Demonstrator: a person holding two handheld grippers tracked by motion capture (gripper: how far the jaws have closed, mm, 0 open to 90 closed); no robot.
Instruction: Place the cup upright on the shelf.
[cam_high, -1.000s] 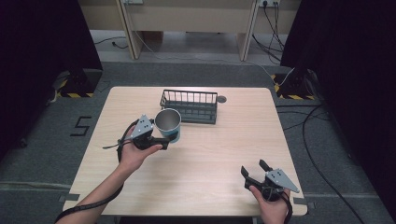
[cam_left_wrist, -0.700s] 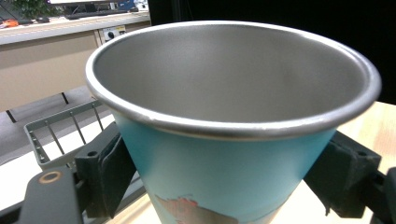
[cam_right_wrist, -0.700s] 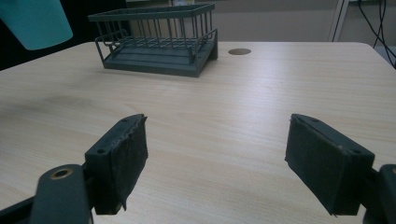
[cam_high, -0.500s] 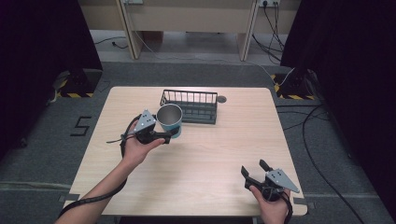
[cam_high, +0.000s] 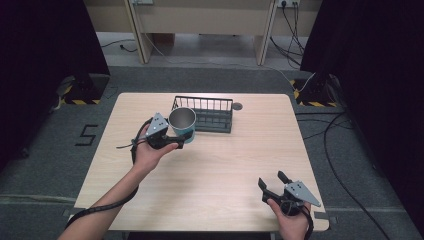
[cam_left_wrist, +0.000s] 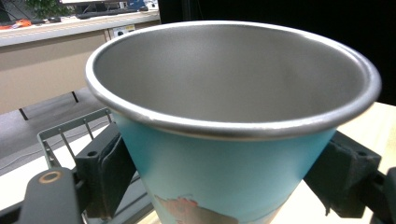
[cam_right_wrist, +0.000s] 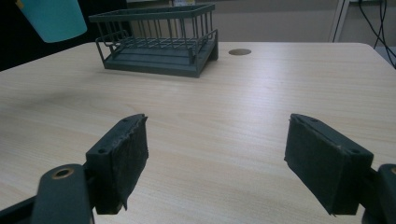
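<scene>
while left gripper (cam_high: 172, 137) lifts the cup (cam_high: 182, 124), right gripper (cam_high: 272, 182) rests.

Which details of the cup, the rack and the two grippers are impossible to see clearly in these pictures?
- Cup: the printed picture on its blue side is cut off by the bottom edge of the left gripper view; its base is out of frame there.
- Rack: in the high view the cup hides its near left corner.
- Left gripper: in the high view its jaws are too small to see the contact.
- Right gripper: its body is cut off below.

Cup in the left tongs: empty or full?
Empty. The cup shows a bare metal inside in the left gripper view, clamped between the left tongs.
</scene>
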